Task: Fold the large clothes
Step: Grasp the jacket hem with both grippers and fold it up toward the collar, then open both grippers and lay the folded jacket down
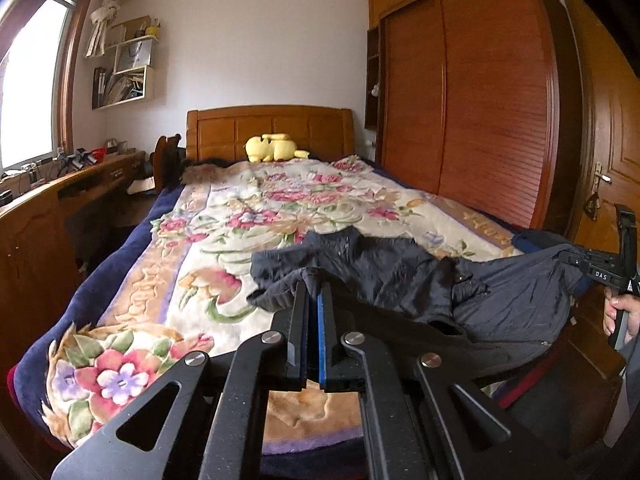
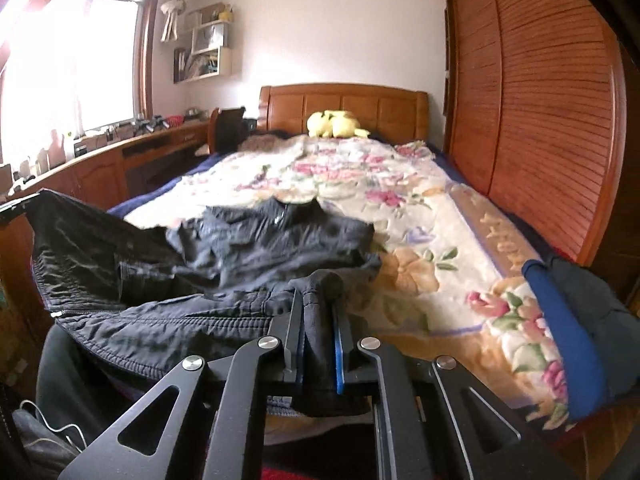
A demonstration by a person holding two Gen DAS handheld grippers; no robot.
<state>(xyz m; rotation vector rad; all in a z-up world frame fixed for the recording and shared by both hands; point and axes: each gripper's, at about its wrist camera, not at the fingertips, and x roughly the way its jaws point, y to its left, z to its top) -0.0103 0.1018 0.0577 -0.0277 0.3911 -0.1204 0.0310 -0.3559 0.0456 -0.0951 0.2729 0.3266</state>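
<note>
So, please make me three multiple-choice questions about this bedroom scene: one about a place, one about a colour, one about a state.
1. Where does the yellow plush toy lie?
A. at the wooden headboard
B. on the desk
C. on the floor

2. What colour is the jacket?
A. red
B. dark, near black
C. white

3. How do the left tongs and the right tongs stand?
A. both wide open and empty
B. only one holds cloth
C. each shut on a part of the jacket

Answers: 1 A, the toy sits at the head of the bed. 2 B, the fabric is dark in both views. 3 C, cloth is pinched between each pair.
</note>
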